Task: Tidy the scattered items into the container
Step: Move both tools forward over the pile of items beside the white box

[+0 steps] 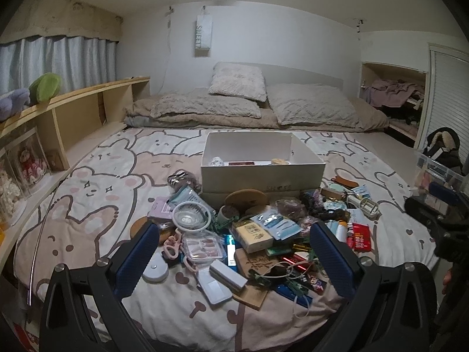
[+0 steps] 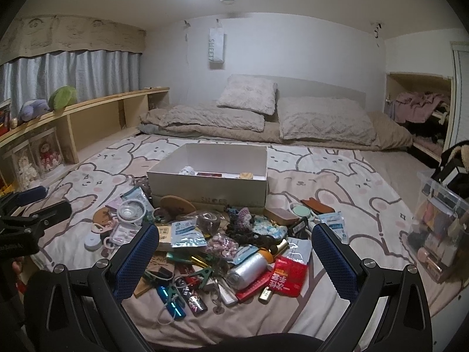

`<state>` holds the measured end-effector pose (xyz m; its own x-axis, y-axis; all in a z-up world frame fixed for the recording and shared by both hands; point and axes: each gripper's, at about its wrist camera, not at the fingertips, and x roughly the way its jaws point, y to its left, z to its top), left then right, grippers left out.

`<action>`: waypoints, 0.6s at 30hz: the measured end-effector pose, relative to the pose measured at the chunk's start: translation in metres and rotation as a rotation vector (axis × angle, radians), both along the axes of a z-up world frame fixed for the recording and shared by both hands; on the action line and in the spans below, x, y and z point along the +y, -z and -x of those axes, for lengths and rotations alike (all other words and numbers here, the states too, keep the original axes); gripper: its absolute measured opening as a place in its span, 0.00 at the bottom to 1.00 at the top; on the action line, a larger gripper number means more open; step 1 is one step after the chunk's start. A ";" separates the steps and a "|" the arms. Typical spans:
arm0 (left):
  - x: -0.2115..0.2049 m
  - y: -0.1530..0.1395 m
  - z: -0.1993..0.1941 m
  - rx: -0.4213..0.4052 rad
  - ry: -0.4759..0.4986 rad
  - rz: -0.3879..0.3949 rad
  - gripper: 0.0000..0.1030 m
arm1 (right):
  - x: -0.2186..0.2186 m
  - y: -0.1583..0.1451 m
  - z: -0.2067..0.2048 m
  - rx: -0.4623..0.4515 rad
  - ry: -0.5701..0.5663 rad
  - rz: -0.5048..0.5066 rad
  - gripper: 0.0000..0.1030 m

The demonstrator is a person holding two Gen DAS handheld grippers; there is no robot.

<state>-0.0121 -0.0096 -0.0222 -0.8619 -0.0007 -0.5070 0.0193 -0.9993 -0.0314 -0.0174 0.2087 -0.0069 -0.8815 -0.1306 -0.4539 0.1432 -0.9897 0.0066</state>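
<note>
– Left wrist view: the left hand-held gripper has its jaws wide apart with nothing gripped; the scattered items lie on the bed between its fingers.
– And the white box?
– At twelve o'clock, just beyond the pile, a few things already inside.
– The right hand-held gripper?
– Spread apart too, empty, over the same heap, with the box at eleven o'clock.

A box sits on the bed, with pillows behind it. A heap of small items lies in front, touching it. A shelf runs along the left; a clear bin stands right.
</note>
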 end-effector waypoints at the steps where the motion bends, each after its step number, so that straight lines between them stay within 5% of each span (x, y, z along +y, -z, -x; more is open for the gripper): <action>1: -0.002 0.002 0.002 -0.005 -0.006 -0.002 1.00 | 0.002 0.001 0.002 -0.005 0.007 0.000 1.00; 18: -0.024 0.041 0.031 -0.114 -0.063 -0.039 1.00 | 0.012 0.031 0.035 -0.118 0.042 0.021 1.00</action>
